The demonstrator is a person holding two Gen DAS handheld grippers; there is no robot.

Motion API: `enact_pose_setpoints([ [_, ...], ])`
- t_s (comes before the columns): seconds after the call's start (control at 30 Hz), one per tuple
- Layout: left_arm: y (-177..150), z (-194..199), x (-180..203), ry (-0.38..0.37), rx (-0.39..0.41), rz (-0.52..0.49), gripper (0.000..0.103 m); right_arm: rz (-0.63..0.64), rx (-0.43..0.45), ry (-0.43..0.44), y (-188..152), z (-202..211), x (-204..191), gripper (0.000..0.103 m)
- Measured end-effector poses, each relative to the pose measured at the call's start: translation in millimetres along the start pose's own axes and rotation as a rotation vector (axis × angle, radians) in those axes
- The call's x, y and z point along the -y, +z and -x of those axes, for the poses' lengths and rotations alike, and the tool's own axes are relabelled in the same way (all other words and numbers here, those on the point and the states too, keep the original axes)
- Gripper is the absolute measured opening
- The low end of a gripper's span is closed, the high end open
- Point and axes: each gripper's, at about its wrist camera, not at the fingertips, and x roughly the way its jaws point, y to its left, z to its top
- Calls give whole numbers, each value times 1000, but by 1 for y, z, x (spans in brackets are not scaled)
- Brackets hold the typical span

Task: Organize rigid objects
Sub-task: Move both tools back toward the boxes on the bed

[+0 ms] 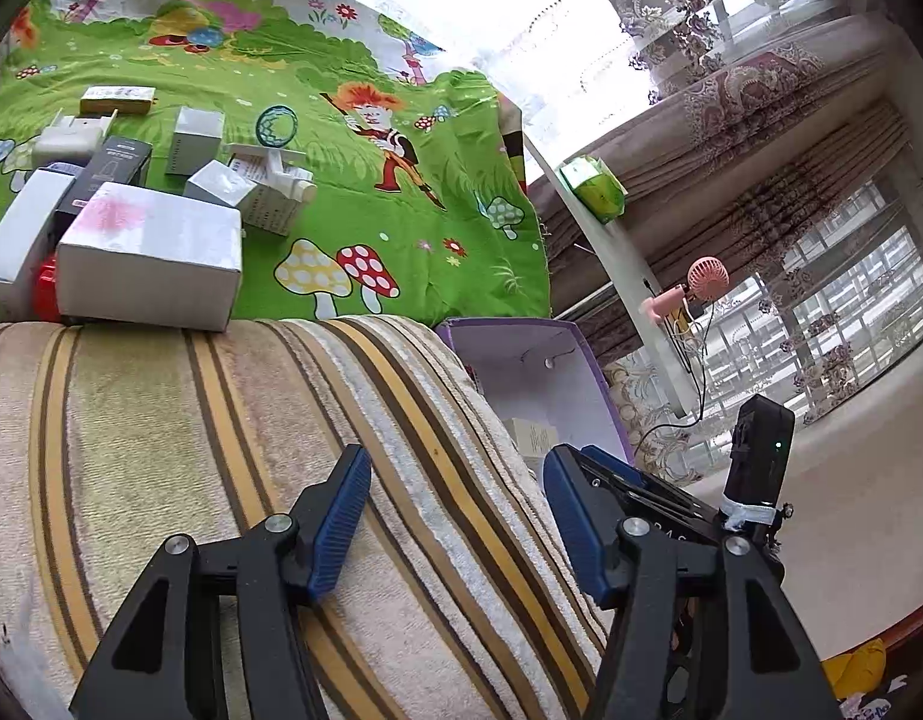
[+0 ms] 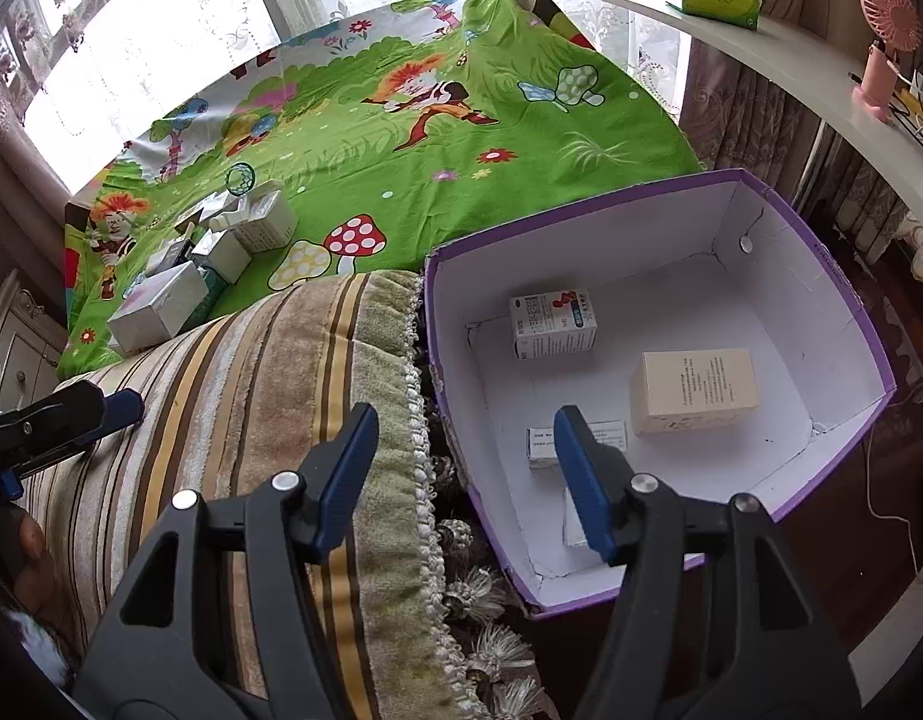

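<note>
Both tools were empty with fingers apart: the right tool hung over the purple box, where several cartons already lay, likely just dropped in; the left tool was over the striped towel, facing the remaining boxes on the green sheet beyond

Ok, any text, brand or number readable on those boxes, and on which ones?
Nothing is legible enough to quote.
Cream cardboard box in the purple-rimmed bin: printed lines, too small.
White box with red and blue marks: print blurred.
Small white flat box: unreadable.
Black box on the green cartoon sheet: label too small.
</note>
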Motion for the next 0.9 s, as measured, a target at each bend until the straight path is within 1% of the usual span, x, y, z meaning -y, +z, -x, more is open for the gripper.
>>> enact_pose_setpoints([
  [0.07, -1, 13, -11, 28, 33, 26, 61, 24, -7, 11, -1, -2, -11, 67],
  [0.13, -2, 25, -19, 69, 66, 38, 68, 46, -13, 22, -2, -5, -21, 69],
  [0.17, -2, 30, -22, 89, 84, 37, 70, 57, -18, 25, -3, -6, -26, 69],
  [0.23, -2, 37, -28, 121, 105, 36, 77, 76, -14, 21, -3, -7, -34, 69],
  [0.27, -2, 40, -30, 134, 111, 34, 78, 84, -10, 19, -3, -7, -37, 69],
  [0.3, -2, 42, -31, 152, 117, 31, 81, 92, -6, 17, -3, -6, -40, 71],
  [0.37, -1, 46, -36, 184, 128, 27, 84, 104, -4, 17, -3, -7, -45, 75],
  [0.4, 0, 46, -37, 216, 130, 28, 86, 110, -5, 13, -3, -9, -47, 78],
  [0.43, 0, 46, -37, 248, 132, 25, 87, 115, -5, 0, -3, -10, -49, 79],
  [0.57, 5, 40, -37, 340, 111, -5, 92, 117, 0, -36, -2, -13, -53, 83],
  [0.63, 11, 36, -34, 418, 98, -24, 103, 115, 4, -44, 0, -13, -54, 83],
  [0.67, 14, 33, -34, 455, 96, -32, 103, 117, 6, -47, 0, -14, -54, 84],
  [0.73, 21, 26, -36, 504, 75, -28, 103, 125, 8, -58, 1, -16, -57, 85],
  [0.83, 31, 15, -40, 547, 53, -16, 103, 138, 6, -54, 4, -19, -61, 86],
  [0.9, 37, 8, -40, 557, 39, -21, 103, 150, 6, -56, 4, -21, -64, 87],
])
